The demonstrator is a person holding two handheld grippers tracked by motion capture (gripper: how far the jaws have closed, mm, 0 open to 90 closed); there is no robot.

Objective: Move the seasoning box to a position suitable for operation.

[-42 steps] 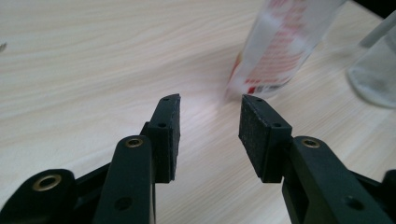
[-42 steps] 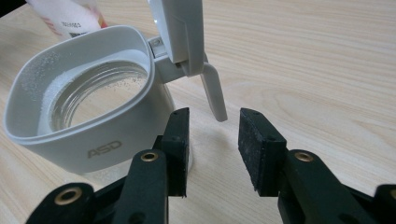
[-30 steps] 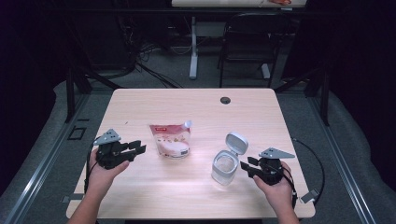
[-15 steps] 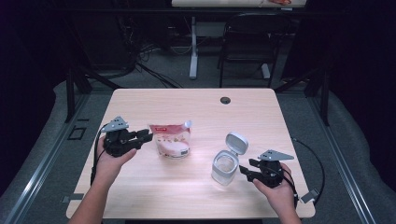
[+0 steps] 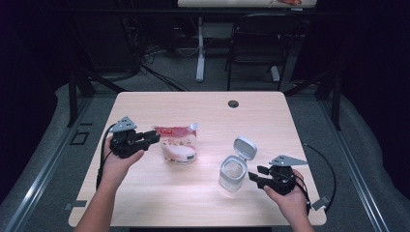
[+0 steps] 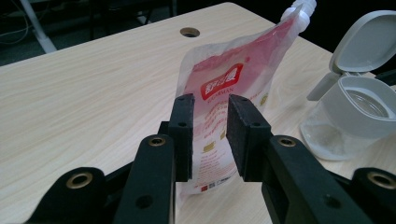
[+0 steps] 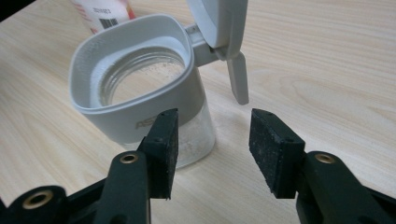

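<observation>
Landmark: the open-lidded jar [image 5: 233,173], clear body, grey collar, flip lid [image 5: 244,147] standing up at the back. Inside it looks near empty, maybe a thin residue; hard to tell.

The red-white spout pouch [image 5: 177,144] stands upright to the jar's left, long axis vertical, spout at the top corner toward the jar.

Left gripper [image 6: 209,119]: jaws have just been closing, pouch edge between them, gap on both sides, so not yet gripping. This hand is nearer the pouch.

Right gripper [image 7: 212,133]: spread, holding nothing, just right of the jar, jar off to its left jaw.

Likely next: clamp the pouch, bring it to the jar.
</observation>
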